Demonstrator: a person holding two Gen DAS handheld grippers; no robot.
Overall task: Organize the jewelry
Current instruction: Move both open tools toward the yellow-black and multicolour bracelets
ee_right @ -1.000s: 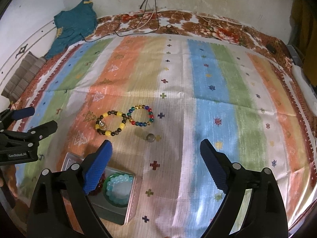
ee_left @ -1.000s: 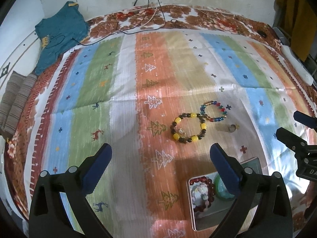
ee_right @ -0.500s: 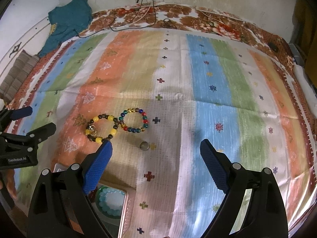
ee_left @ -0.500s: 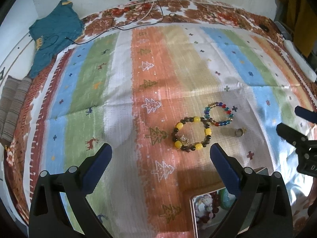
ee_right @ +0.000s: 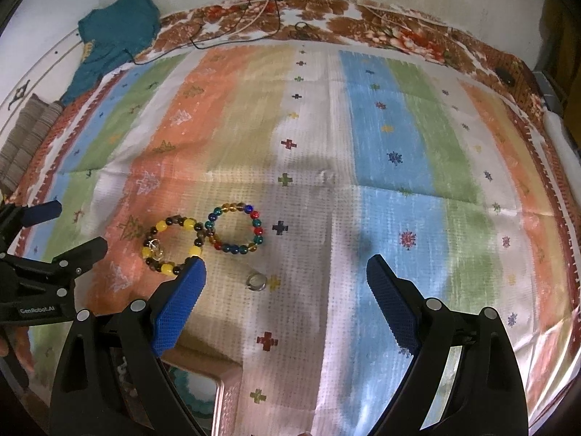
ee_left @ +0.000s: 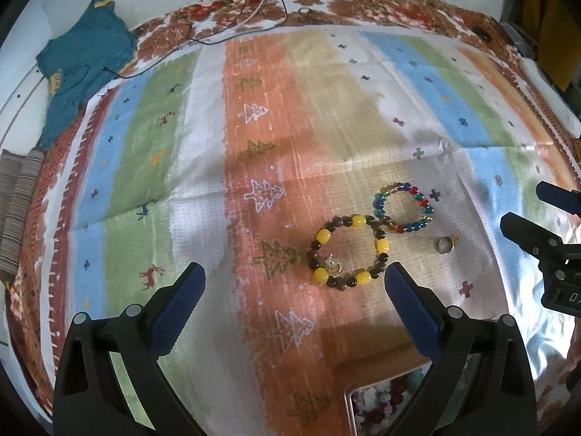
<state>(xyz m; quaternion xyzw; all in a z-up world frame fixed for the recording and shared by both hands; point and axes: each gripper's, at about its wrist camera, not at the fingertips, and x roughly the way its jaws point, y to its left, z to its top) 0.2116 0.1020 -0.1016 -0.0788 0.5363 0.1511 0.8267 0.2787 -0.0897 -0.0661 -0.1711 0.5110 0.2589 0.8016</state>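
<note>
A yellow-and-brown bead bracelet (ee_left: 348, 250) (ee_right: 173, 244) lies on the striped cloth, touching a multicolour bead bracelet (ee_left: 402, 208) (ee_right: 235, 227). A small metal ring (ee_left: 443, 245) (ee_right: 256, 281) lies just right of them. A metal tin (ee_left: 366, 399) (ee_right: 223, 392) holding bead bracelets sits at the near edge, mostly hidden behind the fingers. My left gripper (ee_left: 294, 290) is open and empty, above the cloth near the yellow bracelet. My right gripper (ee_right: 287, 283) is open and empty, with the ring between its fingertips in view.
A teal garment (ee_left: 80, 61) (ee_right: 112, 36) lies at the far left with a folded grey cloth (ee_left: 14, 214) nearer. Black and white cables (ee_left: 254, 7) run across the far floral border. A wall stands behind.
Both grippers have moved forward and lower toward the jewelry. The bracelets and ring appear larger and nearer, and the tin has slid to the bottom edge of both views.
</note>
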